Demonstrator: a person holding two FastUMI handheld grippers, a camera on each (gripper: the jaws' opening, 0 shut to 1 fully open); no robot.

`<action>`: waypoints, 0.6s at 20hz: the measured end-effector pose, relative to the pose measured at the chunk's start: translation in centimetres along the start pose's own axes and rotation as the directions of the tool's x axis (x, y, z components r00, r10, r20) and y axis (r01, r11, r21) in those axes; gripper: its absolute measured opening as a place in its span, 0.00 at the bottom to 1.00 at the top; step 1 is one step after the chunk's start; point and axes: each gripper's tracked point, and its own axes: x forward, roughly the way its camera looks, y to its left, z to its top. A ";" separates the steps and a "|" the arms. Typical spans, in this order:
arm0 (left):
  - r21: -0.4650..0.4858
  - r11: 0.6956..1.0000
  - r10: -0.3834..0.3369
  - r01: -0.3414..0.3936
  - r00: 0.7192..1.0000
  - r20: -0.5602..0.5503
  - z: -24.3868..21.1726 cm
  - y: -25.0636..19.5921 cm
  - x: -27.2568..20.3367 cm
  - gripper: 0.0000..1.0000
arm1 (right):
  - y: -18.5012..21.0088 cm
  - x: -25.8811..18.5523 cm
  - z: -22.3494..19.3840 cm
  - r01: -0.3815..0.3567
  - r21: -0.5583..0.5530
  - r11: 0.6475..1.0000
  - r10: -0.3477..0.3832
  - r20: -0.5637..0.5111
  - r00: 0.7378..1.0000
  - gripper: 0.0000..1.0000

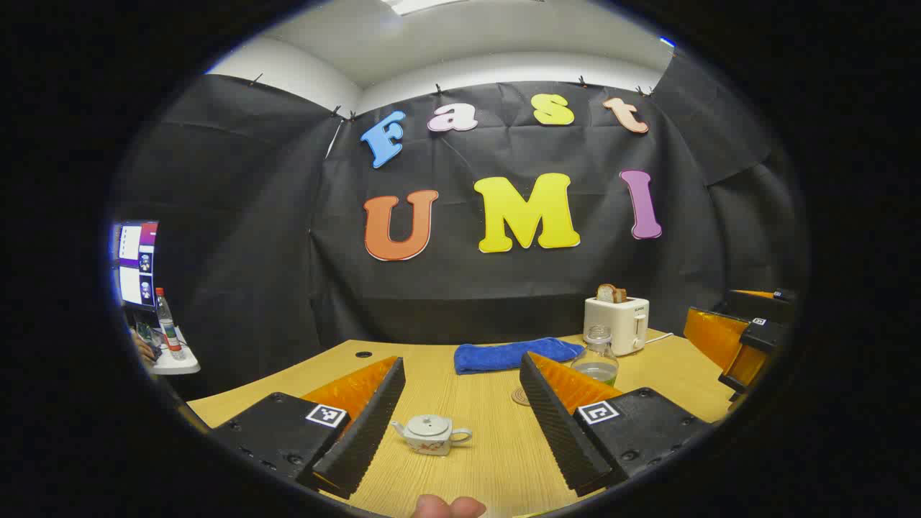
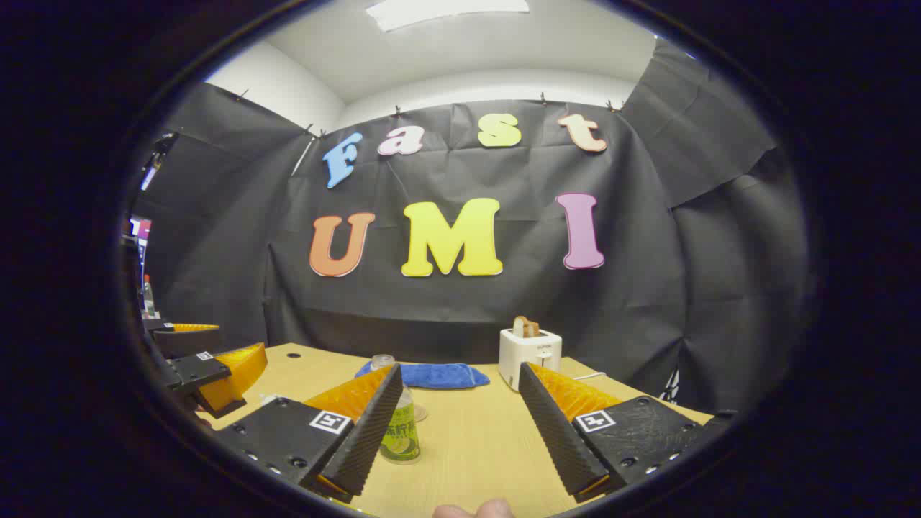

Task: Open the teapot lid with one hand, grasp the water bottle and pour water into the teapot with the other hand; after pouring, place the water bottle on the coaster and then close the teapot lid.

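Left gripper view is showing the left gripper (image 1: 460,439) hovering with its fingers spread wide above the wooden table (image 1: 496,460), the small white teapot (image 1: 432,434) sitting between them with its lid on. Beyond the right finger the water bottle (image 1: 597,356) is standing near the round coaster (image 1: 521,396), with a blue cloth (image 1: 514,355) and a white toaster (image 1: 616,324) behind. The right gripper (image 2: 460,439) is also hanging spread apart; the bottle's green label is showing beside its left finger, the writing too small for reading
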 end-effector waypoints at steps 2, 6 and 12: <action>0.005 1.000 0.003 -0.003 1.000 -0.007 -0.1 0.1 0.0 1.00 | 0.0 0.1 0.0 0.001 -0.002 1.000 -0.001 0.001 1.000 0.97; 0.000 1.000 0.011 -0.011 1.000 -0.017 -0.2 0.2 -0.1 1.00 | 0.4 0.3 -0.4 0.002 -0.005 1.000 -0.002 -0.007 1.000 0.97; -0.003 1.000 0.019 -0.019 1.000 -0.017 -0.4 0.2 0.1 1.00 | 0.7 0.6 -0.7 -0.010 0.006 1.000 0.010 -0.012 1.000 0.97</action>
